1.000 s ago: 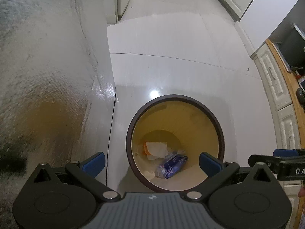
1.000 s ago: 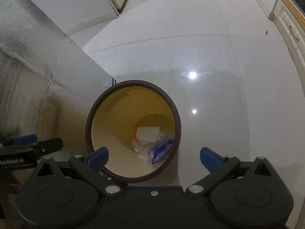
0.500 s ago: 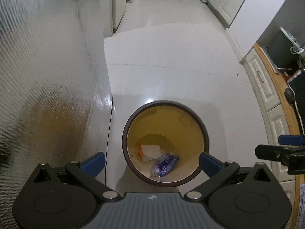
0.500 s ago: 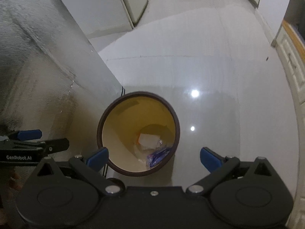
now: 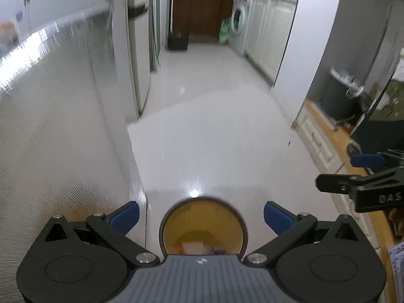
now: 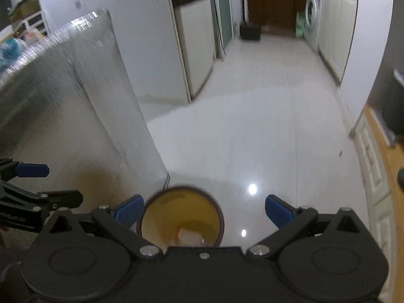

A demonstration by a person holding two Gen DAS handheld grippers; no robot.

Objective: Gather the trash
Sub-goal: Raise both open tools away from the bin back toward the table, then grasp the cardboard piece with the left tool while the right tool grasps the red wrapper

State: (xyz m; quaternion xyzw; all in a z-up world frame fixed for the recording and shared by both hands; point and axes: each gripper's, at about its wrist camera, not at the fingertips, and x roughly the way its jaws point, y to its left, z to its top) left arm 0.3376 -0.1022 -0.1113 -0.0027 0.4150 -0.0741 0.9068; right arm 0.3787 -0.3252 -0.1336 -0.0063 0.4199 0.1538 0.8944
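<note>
Currently, nearest the lens at the bottom of the left wrist view, the left hand-held gripper (image 5: 200, 214) has its blue-tipped fingers spread wide apart with nothing between them, and the right hand-held gripper (image 6: 204, 210) at the bottom of the right wrist view is likewise spread and empty. Just beyond the fingers, low and centre in both views, a round bin (image 5: 202, 203) with a dark rim and yellow inside stands on the glossy white floor (image 5: 214, 136). Part of its opening is hidden by the gripper body; pale paper trash (image 6: 188, 236) lies at the bottom, and a bluish scrap may sit beside it, too blurred to be sure. The bin stands just beside a tall textured silver panel (image 5: 55, 131) filling the left of each frame. No loose trash is visible on the floor ahead, so the next pickup probably lies out of view. The main risk looks like a collision: the left gripper is close to the panel, and both pictures are smeared by motion, so a quick swing could scrape that surface or clip the bin rim and tip it, spilling what is collected. The two grippers are also near each other and could knock together. Further off, white cabinets (image 5: 265, 38) and a washing machine (image 5: 240, 25) line the right side of a corridor, a narrow path if the person walks on.
</note>
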